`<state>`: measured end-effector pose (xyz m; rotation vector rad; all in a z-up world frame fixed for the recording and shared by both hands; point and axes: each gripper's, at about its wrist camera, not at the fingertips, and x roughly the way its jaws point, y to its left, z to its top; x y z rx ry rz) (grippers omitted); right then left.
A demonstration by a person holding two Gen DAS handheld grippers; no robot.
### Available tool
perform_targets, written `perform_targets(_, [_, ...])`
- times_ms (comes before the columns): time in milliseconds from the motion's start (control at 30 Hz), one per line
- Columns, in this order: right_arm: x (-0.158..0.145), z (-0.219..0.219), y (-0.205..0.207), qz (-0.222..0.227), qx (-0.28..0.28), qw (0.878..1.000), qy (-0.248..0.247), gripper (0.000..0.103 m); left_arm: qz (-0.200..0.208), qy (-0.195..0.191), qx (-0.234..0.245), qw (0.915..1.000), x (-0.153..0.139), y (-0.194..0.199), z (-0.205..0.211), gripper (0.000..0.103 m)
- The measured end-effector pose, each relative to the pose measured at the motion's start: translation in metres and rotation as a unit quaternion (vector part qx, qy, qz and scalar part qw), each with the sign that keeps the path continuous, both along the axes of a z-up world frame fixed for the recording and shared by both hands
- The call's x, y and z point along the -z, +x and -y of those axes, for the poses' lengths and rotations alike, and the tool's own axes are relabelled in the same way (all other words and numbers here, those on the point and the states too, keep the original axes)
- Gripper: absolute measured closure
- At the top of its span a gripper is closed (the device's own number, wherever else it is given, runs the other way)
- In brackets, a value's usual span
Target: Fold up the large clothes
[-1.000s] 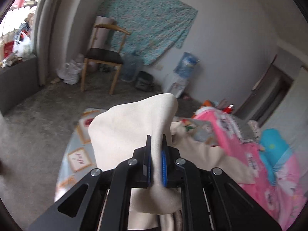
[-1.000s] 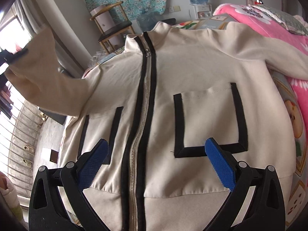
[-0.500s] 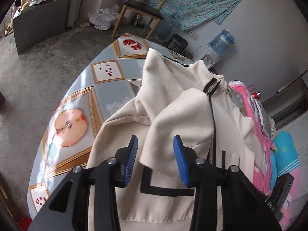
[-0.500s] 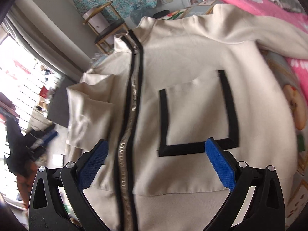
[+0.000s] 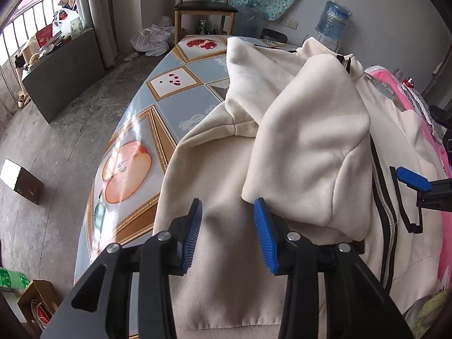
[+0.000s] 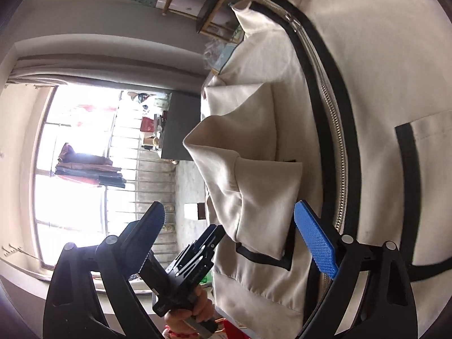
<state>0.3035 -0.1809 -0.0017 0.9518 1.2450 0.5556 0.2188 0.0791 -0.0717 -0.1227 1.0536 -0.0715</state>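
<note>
On the bench (image 5: 158,104), covered in a glossy blue cloth with framed fruit pictures, a large cream fleece zip-up jacket with black trim (image 5: 214,163) lies face up, collar away from the left wrist camera and hem toward it. Long axis follows the black-edged metal zipper (image 5: 387,212), running hem to collar. One cream sleeve (image 5: 308,152) is folded in over the jacket's chest on the left gripper's side, cuff end bunched and lying just beside that gripper's right-hand blue pad. Left gripper (image 5: 227,234): jaws partly apart, nothing between them, only the flat jacket body below; released, not grasping. Right gripper (image 6: 228,243): jaws wide and closing at this moment; in its own view the folded sleeve's cuff (image 6: 262,212) and a corner of the black-outlined pocket (image 6: 271,262) sit in the gap, but the pads do not press on any cloth that I can see. From the left wrist view one blue pad of the right gripper shows at the frame's right edge, over the far side of the zipper. A hand (image 6: 192,310) holding the left gripper's handle appears low in the right wrist view. Judgement: near sleeve is placed; the opposite sleeve, beyond the zipper toward the pink bedding (image 5: 440,257), lies nearer the right gripper, so that hand seems better placed for the matching fold. Opposite sleeve itself mostly out of frame.
</note>
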Motion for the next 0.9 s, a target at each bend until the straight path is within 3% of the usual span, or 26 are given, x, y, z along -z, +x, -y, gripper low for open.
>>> perform_targets(100, [0.013, -0.006, 0.004, -0.025, 0.008, 0.999, -0.031, 0.028, 0.0, -0.005, -0.003, 1.0, 0.001, 0.003, -0.003, 0.065])
perform_targets(200, [0.025, -0.009, 0.007, -0.042, 0.015, 0.999, -0.031, 0.036, 0.004, -0.002, -0.01, 0.9999, 0.001, 0.005, -0.009, 0.065])
perform_targets(433, [0.027, -0.017, 0.008, -0.044, 0.023, 0.996, -0.078, 0.053, 0.005, -0.003, -0.018, 0.9998, 0.005, 0.011, -0.018, 0.065])
perform_targets(567, [0.027, -0.024, -0.003, -0.034, 0.008, 0.993, -0.115, 0.073, 0.007, -0.002, -0.022, 0.9997, 0.004, 0.01, -0.017, 0.065])
perform_targets(600, [0.024, -0.026, -0.004, -0.027, 0.003, 0.991, -0.131, 0.085, 0.007, -0.004, -0.023, 0.9997, 0.004, 0.01, -0.018, 0.065])
perform_targets(667, [0.011, -0.025, -0.003, -0.01, 0.0, 0.99, -0.144, 0.097, 0.008, -0.006, -0.022, 0.9997, 0.004, 0.012, -0.019, 0.065])
perform_targets(800, [-0.044, -0.006, 0.007, 0.066, 0.011, 0.983, -0.172, 0.098, 0.01, 0.003, -0.021, 0.9997, 0.002, 0.016, -0.019, 0.065])
perform_targets(900, [-0.088, 0.03, 0.02, 0.111, 0.037, 0.975, -0.19, 0.098, 0.021, 0.033, -0.031, 0.9988, -0.002, 0.02, -0.018, 0.065])
